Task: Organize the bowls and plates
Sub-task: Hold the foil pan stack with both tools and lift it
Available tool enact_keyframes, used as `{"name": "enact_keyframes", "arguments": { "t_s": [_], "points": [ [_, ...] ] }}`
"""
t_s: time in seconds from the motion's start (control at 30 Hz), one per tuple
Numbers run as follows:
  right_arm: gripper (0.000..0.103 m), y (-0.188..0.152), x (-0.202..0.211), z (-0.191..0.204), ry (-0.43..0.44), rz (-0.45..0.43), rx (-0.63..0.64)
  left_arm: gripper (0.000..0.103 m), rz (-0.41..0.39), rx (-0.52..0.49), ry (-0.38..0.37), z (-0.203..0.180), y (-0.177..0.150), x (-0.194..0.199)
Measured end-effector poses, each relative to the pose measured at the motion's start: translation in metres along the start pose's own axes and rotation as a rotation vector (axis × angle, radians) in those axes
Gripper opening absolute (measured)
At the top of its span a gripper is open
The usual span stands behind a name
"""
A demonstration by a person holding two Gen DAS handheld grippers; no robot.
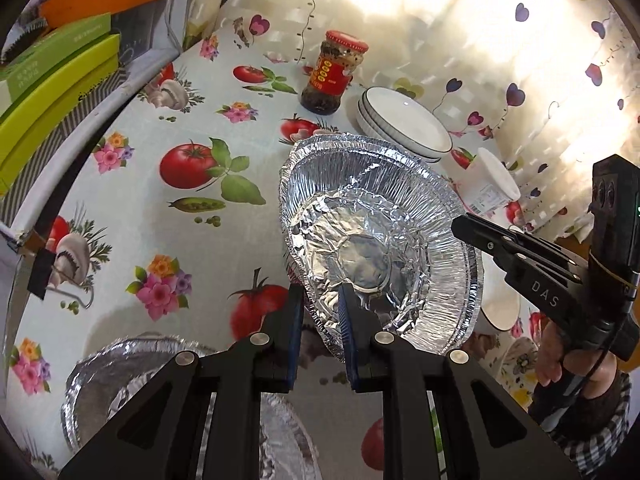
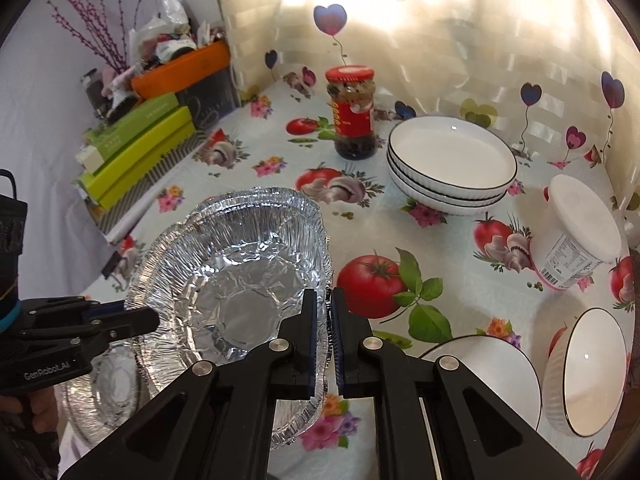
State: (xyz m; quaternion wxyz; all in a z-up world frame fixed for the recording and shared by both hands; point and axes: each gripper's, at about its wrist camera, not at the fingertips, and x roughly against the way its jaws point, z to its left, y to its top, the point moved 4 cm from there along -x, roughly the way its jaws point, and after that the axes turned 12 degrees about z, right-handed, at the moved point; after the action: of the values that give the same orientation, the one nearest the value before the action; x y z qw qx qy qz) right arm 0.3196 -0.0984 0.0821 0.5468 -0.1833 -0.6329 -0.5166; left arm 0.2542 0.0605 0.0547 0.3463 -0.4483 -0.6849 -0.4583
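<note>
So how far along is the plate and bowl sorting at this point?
Done: three white plates sit stacked beside the jar. In hand: both claws, left and right, pinch opposite rims of nested foil pans, apparently held off the tablecloth. Left: another foil pan and two white bowls, one tipped on its side.

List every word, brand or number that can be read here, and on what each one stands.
"DAS": on the right gripper, left wrist view.
"GenRobot.AI": on the left gripper, right wrist view.
Jar: red label with yellow print, too small to read.
White tub: label and barcode, too small to read.
Green boxes: faint print, blurred.
</note>
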Motion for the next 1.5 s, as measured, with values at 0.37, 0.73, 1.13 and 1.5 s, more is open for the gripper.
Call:
{"name": "enact_keyframes", "arguments": {
  "t_s": [0.37, 0.73, 1.13, 1.5],
  "points": [
    [0.008, -0.012, 0.033, 0.037, 0.057, -0.042, 0.030, 0.018, -0.067, 0.018, -0.011, 0.011, -0.029, 0.044],
    [0.008, -0.033, 0.042, 0.092, 0.128, -0.049, 0.092, 0.018, -0.129, 0.084, 0.007, 0.048, -0.068, 0.082],
    [0.008, -0.057, 0.035, 0.146, 0.186, -0.029, 0.149, 0.018, -0.151, 0.158, 0.021, 0.088, -0.107, 0.099],
    [0.008, -0.075, 0.017, 0.172, 0.203, 0.007, 0.168, 0.018, -0.145, 0.205, 0.039, 0.116, -0.136, 0.098]
  ]
}}
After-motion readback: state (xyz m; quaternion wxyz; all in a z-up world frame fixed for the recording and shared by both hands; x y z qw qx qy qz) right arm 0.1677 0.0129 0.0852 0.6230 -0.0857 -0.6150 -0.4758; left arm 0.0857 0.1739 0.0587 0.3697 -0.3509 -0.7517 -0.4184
